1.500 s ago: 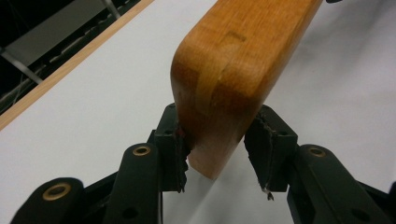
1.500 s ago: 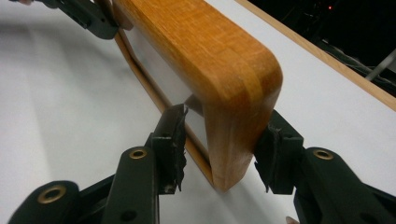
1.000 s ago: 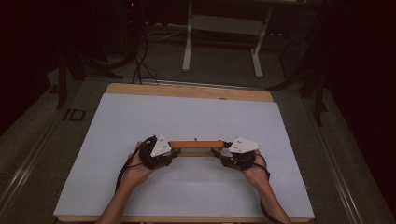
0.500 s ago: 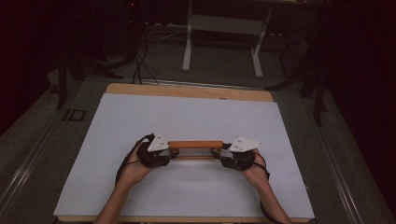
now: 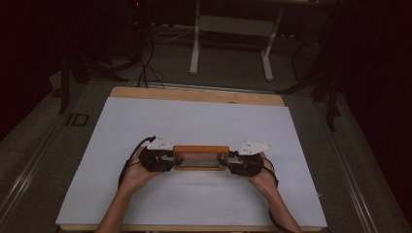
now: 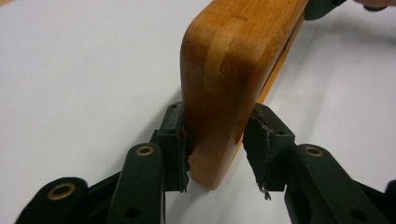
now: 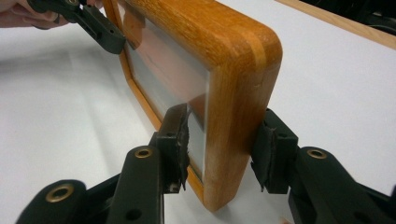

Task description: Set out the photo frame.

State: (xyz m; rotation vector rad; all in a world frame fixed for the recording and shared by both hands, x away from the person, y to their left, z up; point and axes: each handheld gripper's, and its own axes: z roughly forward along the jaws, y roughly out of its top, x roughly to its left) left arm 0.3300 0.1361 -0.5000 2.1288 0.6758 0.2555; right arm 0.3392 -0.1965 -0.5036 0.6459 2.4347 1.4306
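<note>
1. The left tongs (image 6: 215, 158) pinch one end of the wooden frame (image 5: 200, 157).
2. The right tongs (image 7: 219, 154) pinch the other end.
3. The frame sits between them, over the white counter (image 5: 194, 121).

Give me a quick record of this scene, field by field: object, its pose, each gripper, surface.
object: wooden picture frame with a glass pane
pose: standing on its long edge, upright or nearly so
left gripper: jaws straddle one short end; one pad touches, the other has a small gap
right gripper: jaws clamp the other short end, one pad on the glass side
surface: white sheet on a wooden table
</note>
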